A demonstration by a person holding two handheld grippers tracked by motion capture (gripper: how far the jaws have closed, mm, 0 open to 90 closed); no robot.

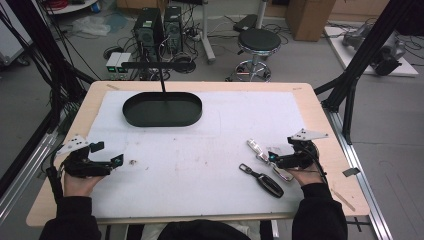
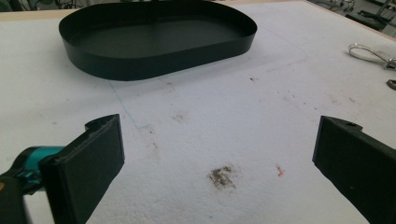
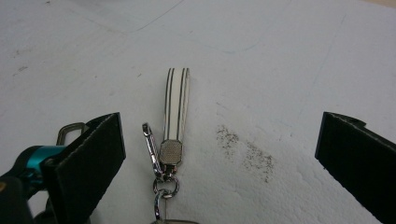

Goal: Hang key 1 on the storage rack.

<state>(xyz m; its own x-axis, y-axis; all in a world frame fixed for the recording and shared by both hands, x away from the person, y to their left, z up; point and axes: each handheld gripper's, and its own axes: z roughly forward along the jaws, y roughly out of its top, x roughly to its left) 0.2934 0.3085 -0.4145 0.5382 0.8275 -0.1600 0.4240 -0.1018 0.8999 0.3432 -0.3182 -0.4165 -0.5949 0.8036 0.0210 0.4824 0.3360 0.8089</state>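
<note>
A white strap keychain [image 3: 176,105] with a metal clasp [image 3: 152,149] lies flat on the white mat. It sits between the wide-apart jaws of my right gripper [image 3: 219,154], closer to the left jaw and touching neither. From above, the strap [image 1: 255,146] lies just ahead of the right gripper [image 1: 280,149], with a black key fob [image 1: 267,182] beside it toward the front edge. My left gripper [image 1: 109,153] rests open at the left of the mat with nothing in it [image 2: 219,158]. A black oval tray [image 1: 162,109] stands at the back, its rim [image 2: 159,63] ahead of the left gripper.
A dark stain [image 2: 222,176] marks the mat between the left jaws. A metal ring [image 2: 369,53] lies off to the right in the left gripper view. A thin black post [image 1: 162,82] rises behind the tray. Beyond the table stand a stool [image 1: 257,42] and computer towers [image 1: 160,27].
</note>
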